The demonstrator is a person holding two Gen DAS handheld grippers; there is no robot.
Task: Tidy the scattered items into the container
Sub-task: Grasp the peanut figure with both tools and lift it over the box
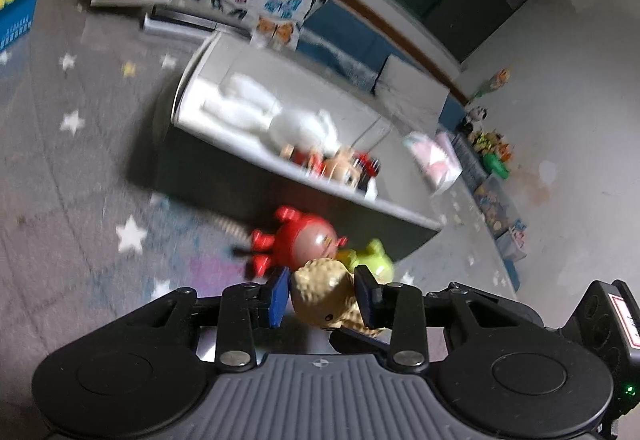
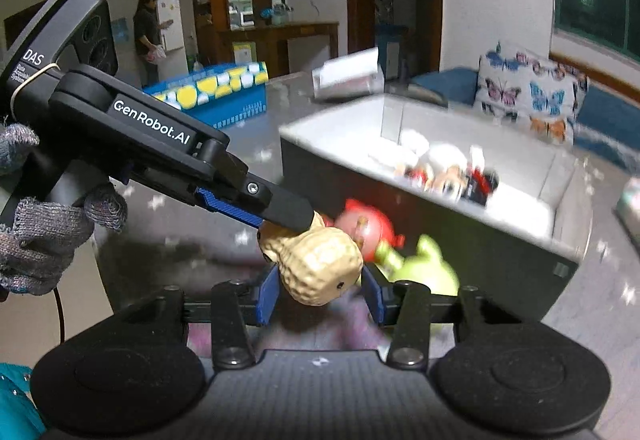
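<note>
On the star-patterned rug (image 1: 80, 160), just short of the grey bin (image 1: 224, 176), both grippers — left (image 1: 322, 294), right (image 2: 320, 290) — pinch one peanut toy (image 2: 320, 268) between their pads, apparently sharing the carry.

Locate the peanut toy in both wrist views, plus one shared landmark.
Left wrist: peanut toy at bottom centre, between that gripper's blue pads.
Right wrist: peanut toy at lower centre, between that gripper's blue pads, with the left gripper reaching it from the upper left.
Shared landmark: red doll lying just beyond the peanut, before the grey bin.
</note>
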